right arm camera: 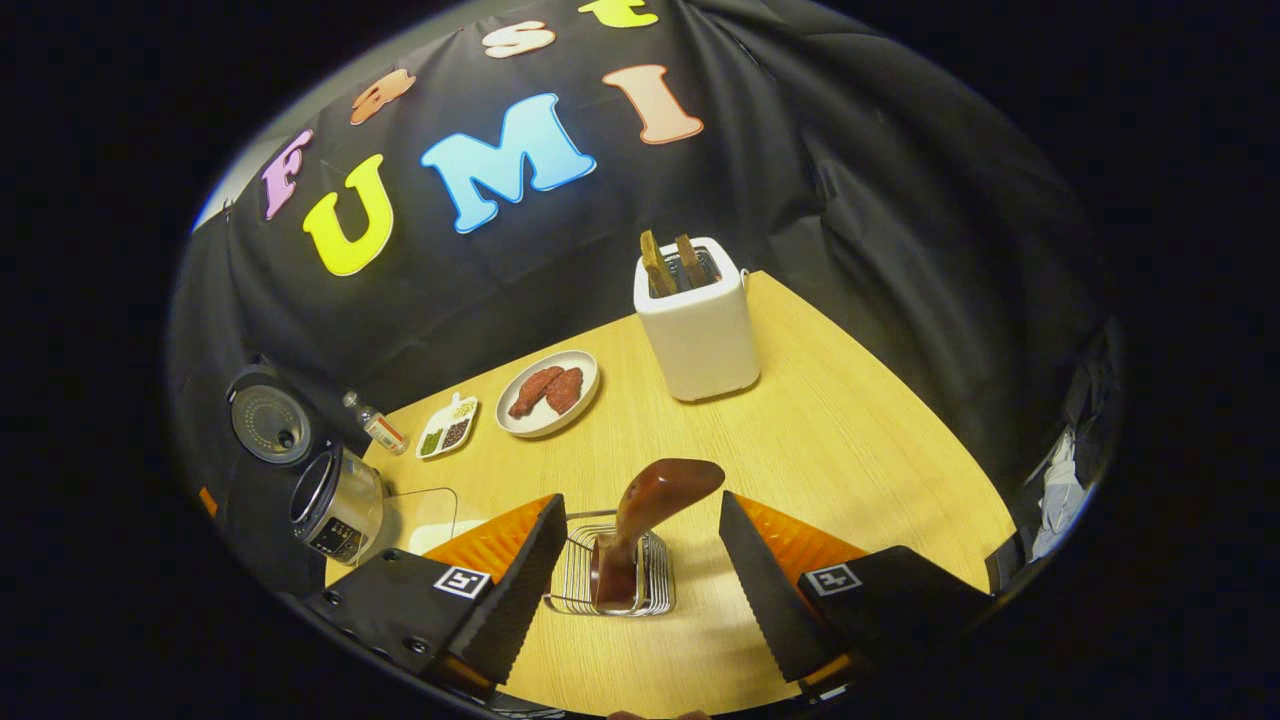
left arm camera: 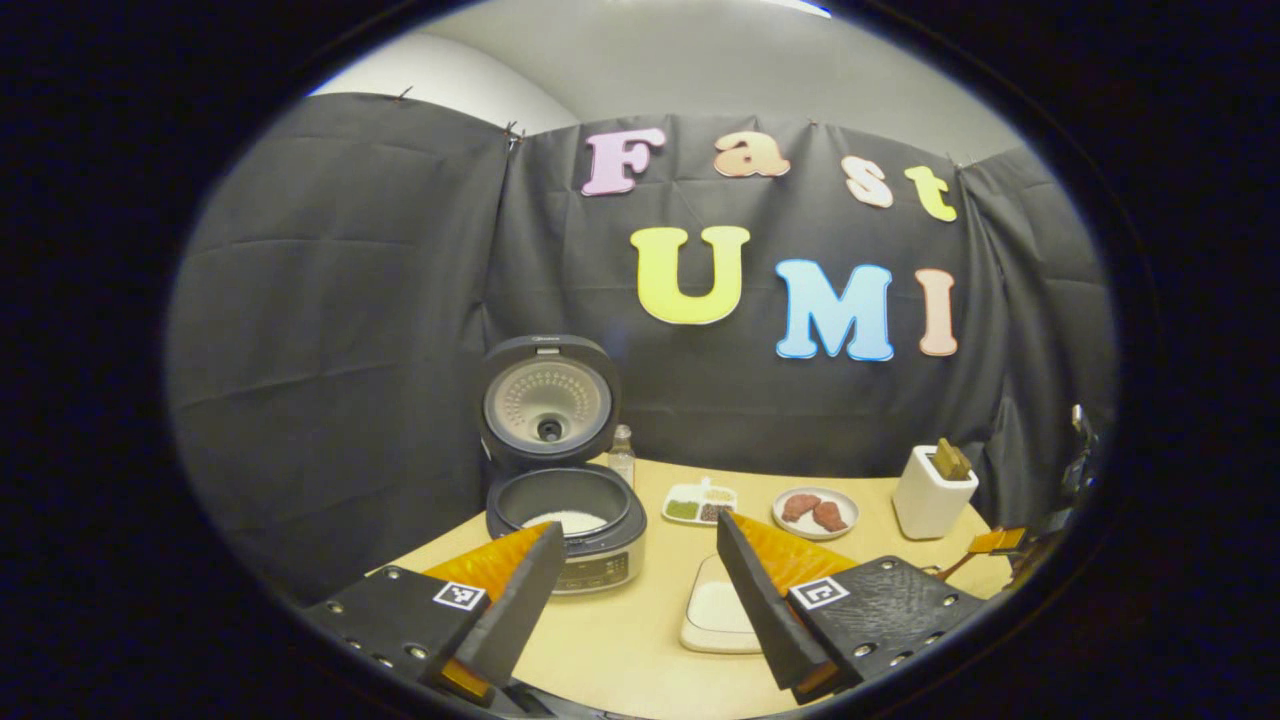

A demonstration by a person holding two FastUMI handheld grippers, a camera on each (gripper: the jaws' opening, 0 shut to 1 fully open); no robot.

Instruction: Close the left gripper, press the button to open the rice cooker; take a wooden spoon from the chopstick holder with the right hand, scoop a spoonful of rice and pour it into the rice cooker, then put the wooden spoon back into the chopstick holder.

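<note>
Looking along my right gripper [right arm camera: 635, 560], I see its two fingers spread wide apart, holding nothing. Between them, just ahead, the wooden spoon [right arm camera: 650, 505] stands in the wire chopstick holder [right arm camera: 615, 580] on the wooden table [right arm camera: 850, 440], its bowl tilted up and toward the right. Neither finger touches the spoon. Farther back stands a white toaster [right arm camera: 700, 325] with two slices in it, beside a plate of meat [right arm camera: 548, 392]. My left gripper [left arm camera: 640, 570] is also parted and empty, held back from the rice cooker [left arm camera: 565, 515], whose lid [left arm camera: 548, 400] stands upright and open, white rice [left arm camera: 568, 520] showing in the pot. A white tray [left arm camera: 715, 615] lies between the left fingers.
</note>
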